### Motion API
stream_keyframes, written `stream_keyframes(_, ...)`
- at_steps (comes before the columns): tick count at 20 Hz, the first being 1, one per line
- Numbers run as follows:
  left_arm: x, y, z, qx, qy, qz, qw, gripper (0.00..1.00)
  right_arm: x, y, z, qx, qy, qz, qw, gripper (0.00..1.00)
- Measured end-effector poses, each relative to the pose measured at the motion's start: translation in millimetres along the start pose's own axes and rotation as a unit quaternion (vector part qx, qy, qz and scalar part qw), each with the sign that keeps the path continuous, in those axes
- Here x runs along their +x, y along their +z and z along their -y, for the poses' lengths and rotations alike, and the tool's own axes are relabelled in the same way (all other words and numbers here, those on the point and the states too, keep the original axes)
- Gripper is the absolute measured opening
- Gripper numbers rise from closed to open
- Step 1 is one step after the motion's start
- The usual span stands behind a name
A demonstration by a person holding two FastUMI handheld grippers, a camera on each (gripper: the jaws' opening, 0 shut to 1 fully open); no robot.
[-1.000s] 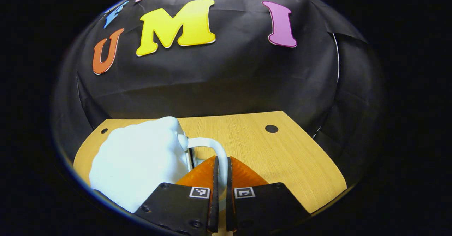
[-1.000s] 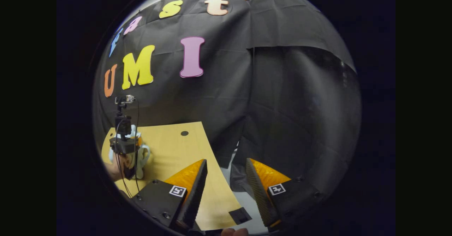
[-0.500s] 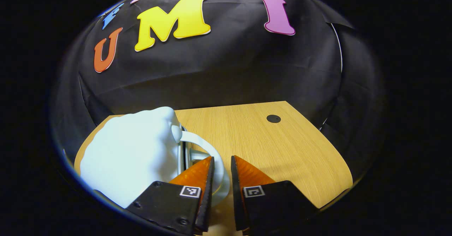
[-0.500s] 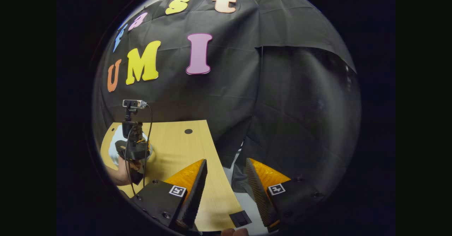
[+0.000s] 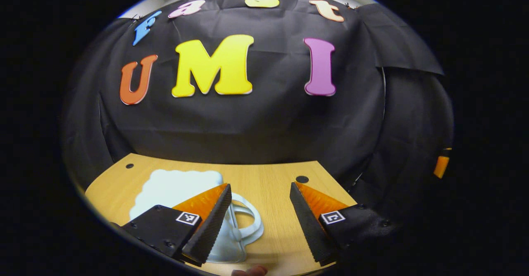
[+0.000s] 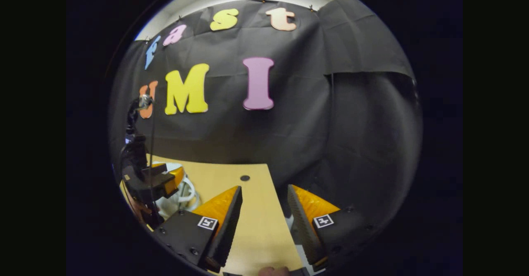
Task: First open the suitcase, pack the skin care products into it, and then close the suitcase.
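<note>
**Both grippers spread above the table**

Left gripper view: the left gripper is released, fingers wide apart above the pale blue cloud-shaped suitcase lying closed on the wooden table, its white handle between the fingers, untouched.

Right gripper view: the right gripper is released, empty, over the table's edge; the suitcase lies at far left beneath the left gripper.

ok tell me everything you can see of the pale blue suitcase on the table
The pale blue cloud-shaped plastic suitcase lies flat and closed on the light wooden table, scalloped edge toward the booth wall. Its shell looks smooth and glossy. A white looped handle sticks out sideways over the tabletop. The left tool hangs open above the handle, nothing between its fingers, one finger overlapping the shell in the left gripper view. Whether it touches cannot be told. In the right gripper view the case sits at the table's left.
</note>
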State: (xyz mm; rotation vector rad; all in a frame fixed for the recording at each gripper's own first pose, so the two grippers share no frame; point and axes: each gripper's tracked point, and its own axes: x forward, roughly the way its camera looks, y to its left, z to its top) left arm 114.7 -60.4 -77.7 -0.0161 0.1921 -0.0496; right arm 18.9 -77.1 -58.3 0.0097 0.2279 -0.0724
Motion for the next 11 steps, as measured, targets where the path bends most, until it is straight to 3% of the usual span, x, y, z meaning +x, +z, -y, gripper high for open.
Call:
stream_keyframes(5,-58.7,58.8,-50.2,0.004,0.050,0.056,0.997,0.92,7.4,60.7,-73.3,-0.024,0.061,0.095,0.993,0.64)
stream_keyframes(11,-90.4,71.4,-90.5,-0.017,0.086,0.081,0.993,0.92,-1.6,73.2,-129.4,-0.020,0.102,0.129,0.986,0.68)
